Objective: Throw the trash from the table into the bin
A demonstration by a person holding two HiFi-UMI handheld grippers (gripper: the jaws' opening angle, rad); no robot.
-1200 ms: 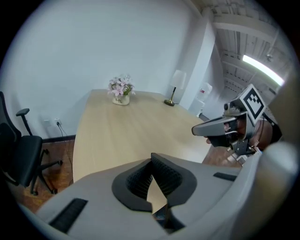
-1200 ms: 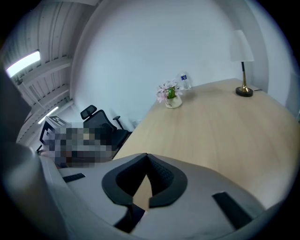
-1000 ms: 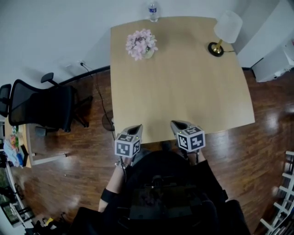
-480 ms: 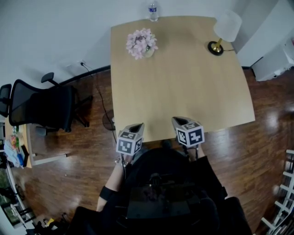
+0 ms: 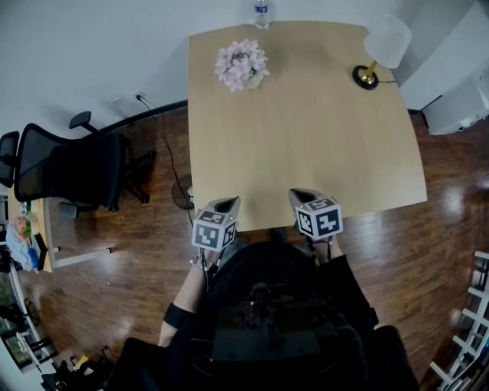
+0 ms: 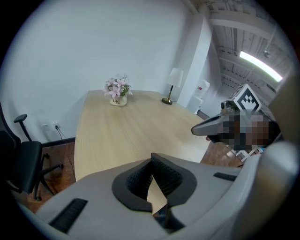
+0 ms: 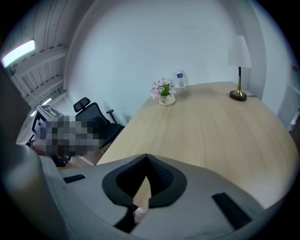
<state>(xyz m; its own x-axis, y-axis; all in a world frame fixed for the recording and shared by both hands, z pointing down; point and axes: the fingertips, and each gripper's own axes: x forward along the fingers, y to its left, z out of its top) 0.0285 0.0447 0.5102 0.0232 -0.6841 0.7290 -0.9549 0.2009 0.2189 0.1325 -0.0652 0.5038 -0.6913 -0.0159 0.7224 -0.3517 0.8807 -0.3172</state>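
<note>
A clear plastic water bottle (image 5: 261, 11) (image 7: 180, 78) stands at the far edge of the light wooden table (image 5: 306, 137), behind the flowers. No other loose item lies on the table, and no bin shows in any view. My left gripper (image 5: 228, 202) (image 6: 151, 159) hovers at the table's near edge, left of centre, its jaws shut on nothing. My right gripper (image 5: 298, 194) (image 7: 146, 157) is level with it a little to the right, jaws also together and empty. Both point down toward the tabletop.
A pot of pink flowers (image 5: 241, 65) (image 6: 117, 91) stands at the far left of the table and a white lamp (image 5: 382, 50) (image 7: 239, 65) at the far right corner. A black office chair (image 5: 72, 176) is on the wooden floor to the left.
The head view has shifted slightly, so the table sits a bit higher and to the right. Both grippers keep their place at the near edge, still shut.
</note>
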